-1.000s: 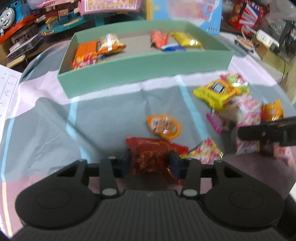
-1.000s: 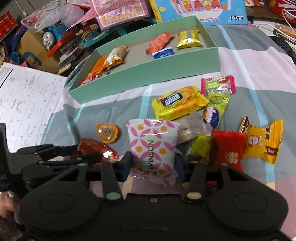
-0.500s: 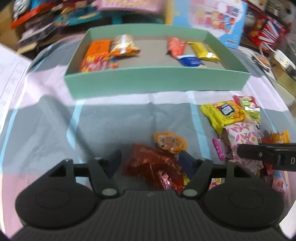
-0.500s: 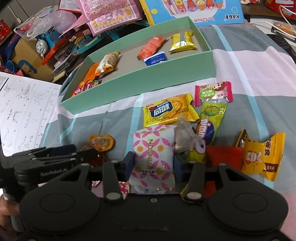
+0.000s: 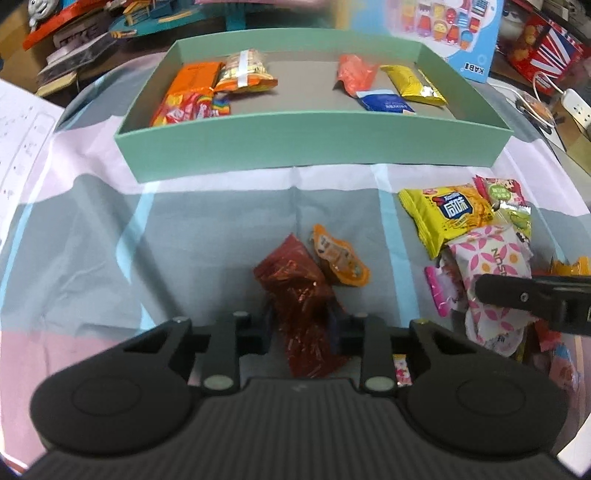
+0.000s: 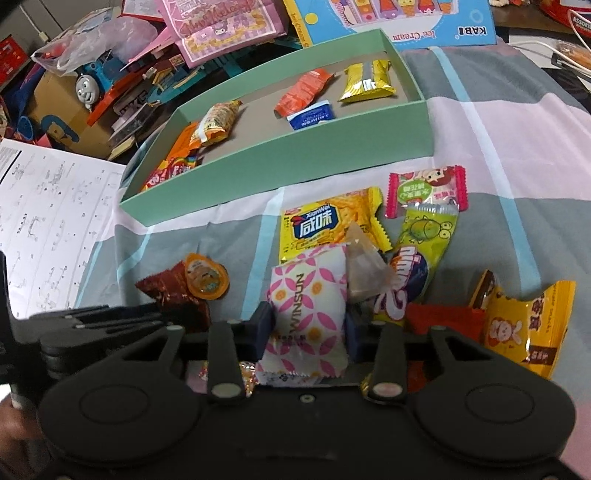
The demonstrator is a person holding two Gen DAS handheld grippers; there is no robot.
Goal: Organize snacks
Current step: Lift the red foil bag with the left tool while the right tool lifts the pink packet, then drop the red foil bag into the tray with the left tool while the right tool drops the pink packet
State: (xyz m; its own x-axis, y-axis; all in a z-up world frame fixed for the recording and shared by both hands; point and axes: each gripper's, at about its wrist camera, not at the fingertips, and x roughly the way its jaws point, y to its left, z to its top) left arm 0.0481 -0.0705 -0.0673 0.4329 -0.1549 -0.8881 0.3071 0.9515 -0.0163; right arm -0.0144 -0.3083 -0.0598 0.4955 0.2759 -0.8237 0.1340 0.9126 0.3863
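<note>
My left gripper (image 5: pixel 301 325) is shut on a dark red foil snack packet (image 5: pixel 295 291), held just above the cloth; the packet also shows in the right wrist view (image 6: pixel 171 291). My right gripper (image 6: pixel 310 332) is shut on a white packet with pink petals (image 6: pixel 312 314), also visible in the left wrist view (image 5: pixel 491 273). A green box (image 5: pixel 310 144) at the back holds several snacks. An orange jelly cup (image 5: pixel 338 256) lies beside the red packet.
Loose snacks lie right of centre: a yellow packet (image 6: pixel 328 221), a pink-edged candy (image 6: pixel 424 190), a green wrapper (image 6: pixel 424 236), a yellow-orange packet (image 6: pixel 524 325). Toys and a blue carton (image 6: pixel 399 18) stand behind the box. A printed sheet (image 6: pixel 44 221) lies left.
My left gripper opened half a second ago and has closed again on the red packet. My right gripper has kept its hold on the pink-patterned packet and moved a little toward the box.
</note>
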